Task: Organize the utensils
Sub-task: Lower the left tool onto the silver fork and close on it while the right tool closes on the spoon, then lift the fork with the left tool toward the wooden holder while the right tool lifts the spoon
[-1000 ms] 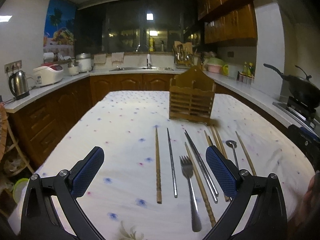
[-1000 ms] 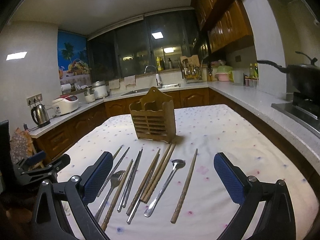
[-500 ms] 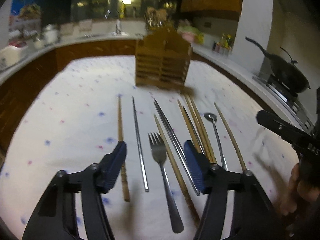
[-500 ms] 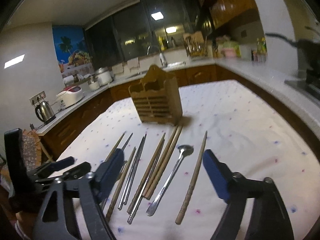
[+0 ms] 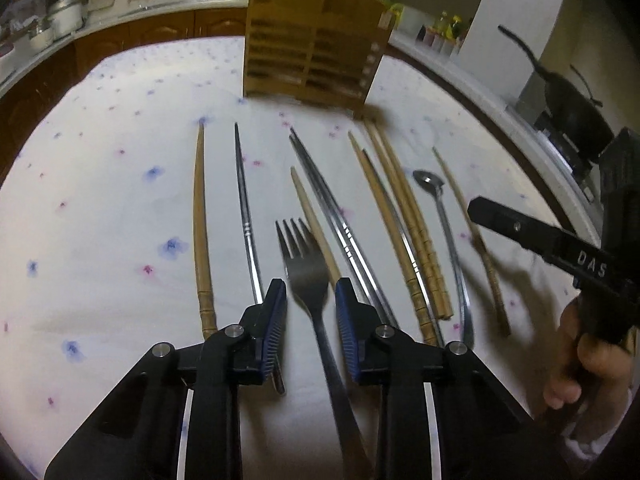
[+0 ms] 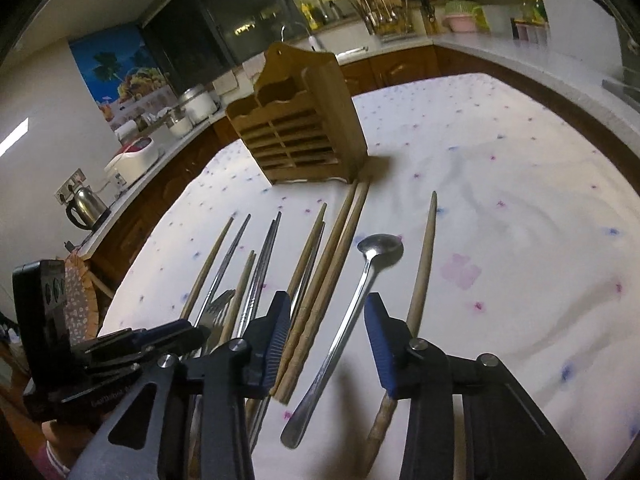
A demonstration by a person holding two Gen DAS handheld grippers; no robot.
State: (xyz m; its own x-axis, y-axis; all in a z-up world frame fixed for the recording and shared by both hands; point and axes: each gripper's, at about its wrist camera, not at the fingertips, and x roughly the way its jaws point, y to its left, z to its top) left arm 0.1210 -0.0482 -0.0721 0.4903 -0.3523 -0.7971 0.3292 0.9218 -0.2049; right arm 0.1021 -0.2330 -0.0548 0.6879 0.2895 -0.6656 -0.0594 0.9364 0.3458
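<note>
A metal fork (image 5: 306, 276) lies on the white flowered tablecloth (image 5: 120, 208) among several wooden and metal chopsticks (image 5: 394, 216). My left gripper (image 5: 311, 292) is low over the cloth, its jaws partly closed on either side of the fork's neck, not touching it. A metal spoon (image 6: 352, 312) lies between the jaws of my right gripper (image 6: 327, 312), which is partly closed and also not touching. A wooden utensil holder (image 5: 316, 46) stands upright at the far end; it also shows in the right wrist view (image 6: 300, 128).
A single wooden chopstick (image 6: 420, 276) lies just right of the spoon. A black wok (image 5: 576, 108) sits on the stove at the right. A kettle (image 6: 86, 204) and rice cooker (image 6: 134, 158) stand on the counter at the left.
Both grippers have dropped down and forward towards the utensils and narrowed their jaws: the left around the fork, the right around the spoon.
</note>
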